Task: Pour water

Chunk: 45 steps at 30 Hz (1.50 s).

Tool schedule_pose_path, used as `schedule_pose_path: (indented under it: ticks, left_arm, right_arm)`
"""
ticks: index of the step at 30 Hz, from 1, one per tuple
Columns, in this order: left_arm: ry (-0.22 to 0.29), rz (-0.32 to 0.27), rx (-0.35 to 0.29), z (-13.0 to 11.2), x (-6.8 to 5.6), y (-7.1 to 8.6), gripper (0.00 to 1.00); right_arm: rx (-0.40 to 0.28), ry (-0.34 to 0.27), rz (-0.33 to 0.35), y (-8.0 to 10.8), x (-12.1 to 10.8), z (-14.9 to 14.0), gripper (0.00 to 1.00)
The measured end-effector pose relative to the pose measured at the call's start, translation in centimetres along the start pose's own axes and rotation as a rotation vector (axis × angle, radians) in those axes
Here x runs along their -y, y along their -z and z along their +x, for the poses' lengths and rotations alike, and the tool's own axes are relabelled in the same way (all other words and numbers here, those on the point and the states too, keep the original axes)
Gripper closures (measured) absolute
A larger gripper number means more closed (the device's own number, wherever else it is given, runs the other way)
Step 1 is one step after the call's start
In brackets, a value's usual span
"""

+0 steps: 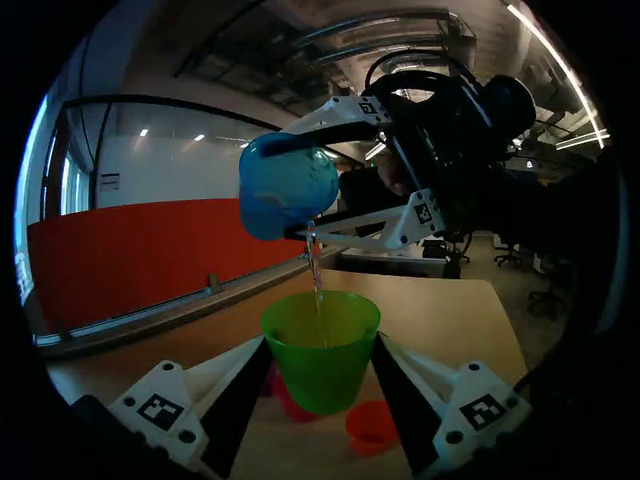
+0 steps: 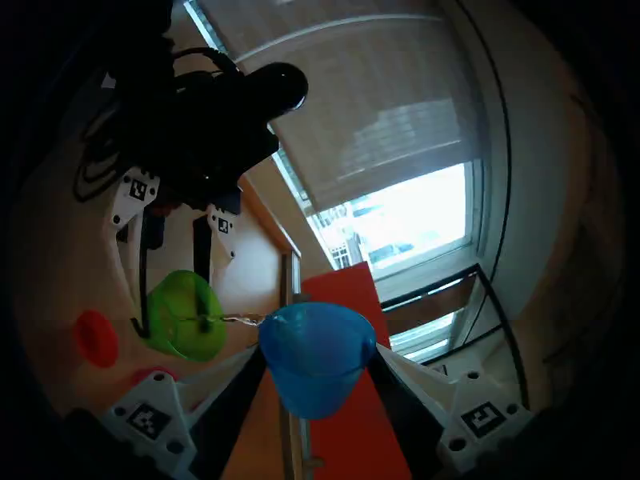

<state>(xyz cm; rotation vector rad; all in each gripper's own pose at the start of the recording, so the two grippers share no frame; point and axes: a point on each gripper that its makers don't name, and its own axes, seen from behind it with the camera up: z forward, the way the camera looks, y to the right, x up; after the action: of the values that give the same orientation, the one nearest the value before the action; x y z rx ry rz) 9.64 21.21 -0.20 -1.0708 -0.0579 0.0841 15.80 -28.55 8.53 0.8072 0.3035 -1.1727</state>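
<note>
Left gripper view puts your left tongs (image 1: 320, 346) at the bottom, narrowed onto the green cup (image 1: 322, 376). One finger presses each side of its wall, and the cup stands upright between them above the surface (image 1: 448, 312). You cannot tell whether its base touches the wood.

Above it, your right tongs (image 1: 282, 190) are clamped on the blue cup (image 1: 276, 180), one finger over it and one under it. That cup is tipped well onto its side. A thin stream of water (image 1: 315, 272) falls from its lower edge into the green cup's mouth.

Behind the right tongs, the device's dark body (image 1: 460, 128) and its cables cover nearly all of the hand. The sliver that shows is too small to read its grip.

A small red cup (image 1: 370, 424) sits on the surface just beside the green cup. A second reddish thing (image 1: 286, 400) is half hidden behind the green cup, and you cannot make out its shape.

Right gripper view is rolled hard, so the surface runs up its left side. The blue cup sits squeezed between the two near fingers, its rim level with the green cup farther off. The water shows as a faint thread between the two rims.

Beyond them are a bright window (image 2: 408, 216) and a lowered blind (image 2: 376, 104).
</note>
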Motion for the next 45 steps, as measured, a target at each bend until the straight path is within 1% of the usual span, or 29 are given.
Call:
schedule_pose_path:
  ticks: [15,45]
  left_arm:
    - [-0.001,0.004,0.001,-0.03,0.02,0.05,0.17]
    - [-0.004,0.006,-0.003,0.34,-0.1,0.1,0.17]
  right_arm:
    - [0.001,0.028,-0.009,0.09,-0.37,-0.05,0.1]
    - [0.003,0.12,-0.022,0.25,-0.9,0.07,0.1]
